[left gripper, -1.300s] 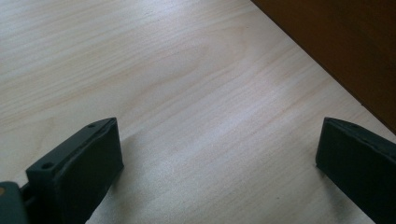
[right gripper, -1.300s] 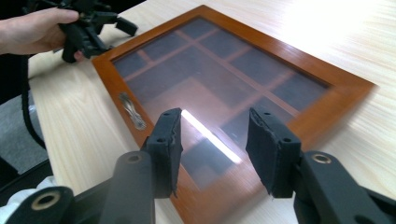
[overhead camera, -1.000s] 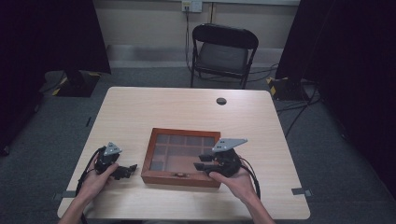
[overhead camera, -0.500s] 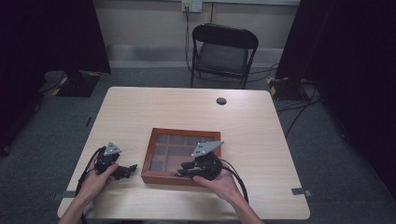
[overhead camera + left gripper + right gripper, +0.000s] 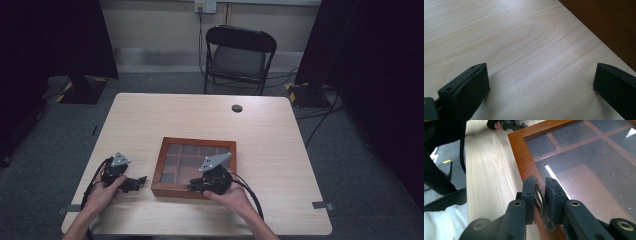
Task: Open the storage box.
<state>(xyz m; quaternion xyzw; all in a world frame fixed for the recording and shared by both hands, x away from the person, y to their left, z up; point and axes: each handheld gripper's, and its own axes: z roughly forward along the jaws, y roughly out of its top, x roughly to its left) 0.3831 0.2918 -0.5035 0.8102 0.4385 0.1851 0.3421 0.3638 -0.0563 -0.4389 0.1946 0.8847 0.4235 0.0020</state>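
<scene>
High view, wooden glass-lidded box (image 5: 195,150) near the table's (image 5: 280,150) front edge, right gripper (image 5: 196,187) at its front rim, left gripper (image 5: 140,181) just beside its left side, left gripper view, jaws spread wide over bare tabletop, right gripper view, jaws pinched on a small metal clasp (image 5: 541,203) at the box's front rim.

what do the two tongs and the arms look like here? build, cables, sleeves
Both the left tongs and right tongs are black, each topped by a grey three-cornered plate with small dark holes, each trailing a black cable toward the person. The right gripper view shows flat blocky jaws with round metal pivot fasteners and a white ribbed sleeve. In the high view the forearms look bare.
</scene>
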